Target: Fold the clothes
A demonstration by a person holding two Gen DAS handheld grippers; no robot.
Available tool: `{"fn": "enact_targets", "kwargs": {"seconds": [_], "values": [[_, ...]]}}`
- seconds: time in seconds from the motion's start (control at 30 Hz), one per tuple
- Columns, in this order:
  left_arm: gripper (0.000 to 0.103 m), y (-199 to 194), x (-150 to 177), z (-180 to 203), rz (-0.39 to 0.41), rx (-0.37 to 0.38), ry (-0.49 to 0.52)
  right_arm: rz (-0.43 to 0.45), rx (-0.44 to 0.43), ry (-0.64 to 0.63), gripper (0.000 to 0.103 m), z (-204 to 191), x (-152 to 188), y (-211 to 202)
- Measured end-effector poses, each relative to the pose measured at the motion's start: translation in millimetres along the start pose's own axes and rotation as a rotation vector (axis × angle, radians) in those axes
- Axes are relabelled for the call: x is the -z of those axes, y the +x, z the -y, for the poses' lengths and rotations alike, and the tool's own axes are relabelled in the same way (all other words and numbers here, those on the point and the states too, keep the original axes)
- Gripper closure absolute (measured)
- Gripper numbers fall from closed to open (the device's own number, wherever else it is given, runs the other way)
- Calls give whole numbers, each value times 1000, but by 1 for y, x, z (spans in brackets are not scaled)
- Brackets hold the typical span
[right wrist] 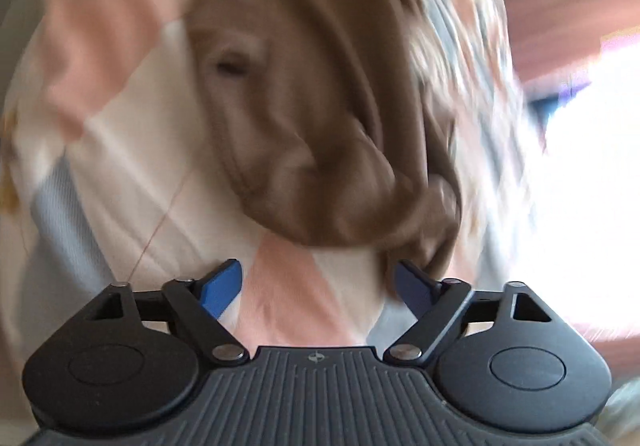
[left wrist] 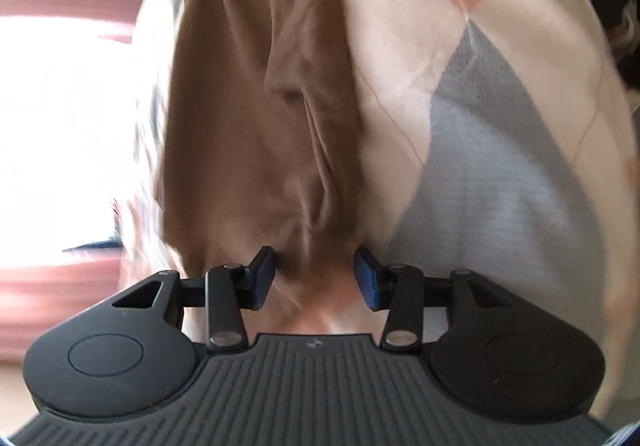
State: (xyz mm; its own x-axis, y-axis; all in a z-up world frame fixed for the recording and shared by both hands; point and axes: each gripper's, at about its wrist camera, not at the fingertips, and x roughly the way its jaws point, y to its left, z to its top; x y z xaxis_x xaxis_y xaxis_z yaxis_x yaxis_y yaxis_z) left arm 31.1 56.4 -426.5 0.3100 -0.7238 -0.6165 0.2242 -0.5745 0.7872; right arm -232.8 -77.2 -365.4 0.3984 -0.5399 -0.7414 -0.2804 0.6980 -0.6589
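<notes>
Garment (left wrist: 256,118), brown, lay bunched lengthwise on the patchwork bedcover (left wrist: 500,166), directly ahead of the left gripper (left wrist: 314,278), nearer than the right gripper (right wrist: 318,288); both sets of jaws stood apart, gripping nothing.

No readable txt, labels, brands or nos. anywhere in either view. Only mark was small embossed emblem, no letters, on ribbed body of left gripper (left wrist: 314,278) and same on right gripper (right wrist: 318,288). Rest was blurred.
</notes>
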Motion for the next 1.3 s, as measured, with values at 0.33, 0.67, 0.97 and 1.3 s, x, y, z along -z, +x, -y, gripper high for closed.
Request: {"fn": "enact_targets", "kwargs": {"seconds": [0.33,0.67,0.97,1.3], "values": [[65,29,0,15,20,-214,46,185,231,-342,43,-60,18,21],[99,12,-22,-82,-181,-288,-308,169,160,104,102,46,-1,-10],[99,-83,-41,-296,-252,-731,-515,417,313,654,103,261,23,-152],[95,-206,-115,-395,-206,-1049,-476,631,577,709,103,329,80,-329]]}}
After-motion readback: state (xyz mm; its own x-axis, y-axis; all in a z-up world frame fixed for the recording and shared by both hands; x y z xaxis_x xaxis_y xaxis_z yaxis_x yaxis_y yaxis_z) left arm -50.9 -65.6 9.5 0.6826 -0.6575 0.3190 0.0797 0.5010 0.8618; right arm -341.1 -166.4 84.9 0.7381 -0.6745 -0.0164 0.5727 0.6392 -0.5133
